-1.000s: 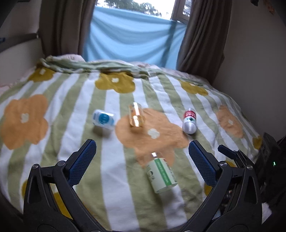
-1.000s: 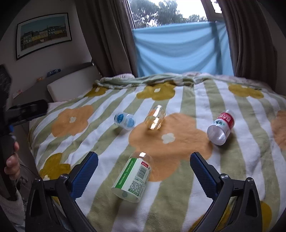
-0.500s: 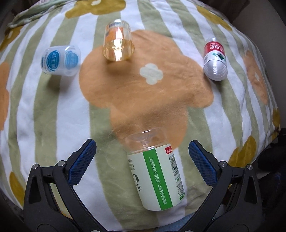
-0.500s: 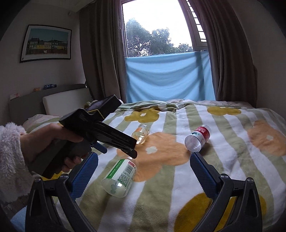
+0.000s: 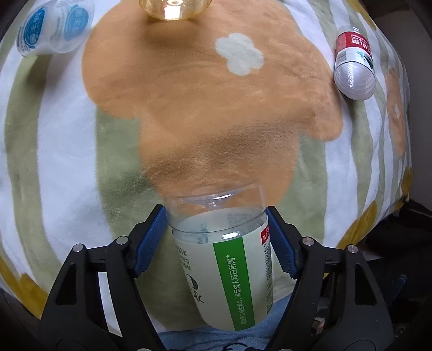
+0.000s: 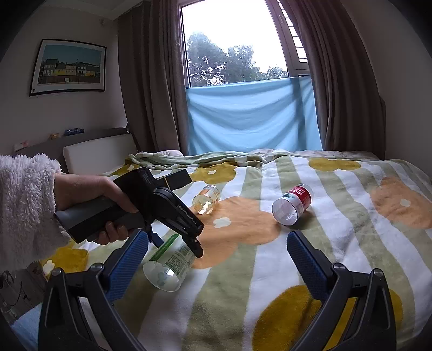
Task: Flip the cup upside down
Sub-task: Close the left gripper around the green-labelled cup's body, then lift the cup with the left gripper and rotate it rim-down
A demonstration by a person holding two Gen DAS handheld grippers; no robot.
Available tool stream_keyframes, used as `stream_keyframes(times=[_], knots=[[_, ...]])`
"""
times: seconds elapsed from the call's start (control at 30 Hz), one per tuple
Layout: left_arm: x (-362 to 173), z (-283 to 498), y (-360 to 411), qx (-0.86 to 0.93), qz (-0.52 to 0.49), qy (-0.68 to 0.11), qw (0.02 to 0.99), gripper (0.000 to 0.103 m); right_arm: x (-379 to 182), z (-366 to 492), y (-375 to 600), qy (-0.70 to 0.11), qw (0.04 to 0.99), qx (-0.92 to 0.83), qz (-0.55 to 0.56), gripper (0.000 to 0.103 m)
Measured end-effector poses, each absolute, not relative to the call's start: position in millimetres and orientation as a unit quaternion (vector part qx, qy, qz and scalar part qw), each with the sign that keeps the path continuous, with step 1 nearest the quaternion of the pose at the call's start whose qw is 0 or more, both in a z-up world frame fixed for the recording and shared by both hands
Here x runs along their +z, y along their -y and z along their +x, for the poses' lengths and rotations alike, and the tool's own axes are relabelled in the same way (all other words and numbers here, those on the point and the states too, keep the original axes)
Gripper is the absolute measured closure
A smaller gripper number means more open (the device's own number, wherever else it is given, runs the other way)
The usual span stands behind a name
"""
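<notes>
While the green-label cup lies sideways on the blanket, left gripper clamps it; right gripper spread wide, nr the cup.

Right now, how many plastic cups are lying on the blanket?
4. The green-labelled clear cup sits between the left tongs; the red-labelled cup lies far right, the amber cup far centre, the blue-labelled cup far left. None seems hidden.
</notes>
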State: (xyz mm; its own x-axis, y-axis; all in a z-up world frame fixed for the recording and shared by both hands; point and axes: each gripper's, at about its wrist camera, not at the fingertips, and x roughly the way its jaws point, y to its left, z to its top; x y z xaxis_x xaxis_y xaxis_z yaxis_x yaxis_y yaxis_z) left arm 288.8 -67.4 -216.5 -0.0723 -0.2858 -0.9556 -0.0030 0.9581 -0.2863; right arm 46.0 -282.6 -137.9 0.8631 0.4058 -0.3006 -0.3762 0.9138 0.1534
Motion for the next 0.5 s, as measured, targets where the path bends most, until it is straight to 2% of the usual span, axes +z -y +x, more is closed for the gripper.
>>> stream_keyframes(times=[0.03,0.33,0.5], knots=[[-218,289,67,-0.109,-0.109,-0.726,0.670,0.039,-139,47,283,-0.166,0.964,0.202,0.047,0.000],[-202,280,66,-0.120,-0.103,-0.696,0.701,0.040,-141,49,285,-0.172,0.963,0.201,0.056,0.000],[-164,260,65,-0.139,-0.104,-0.603,0.779,0.040,-144,48,281,-0.177,0.961,0.204,0.064,0.000]])
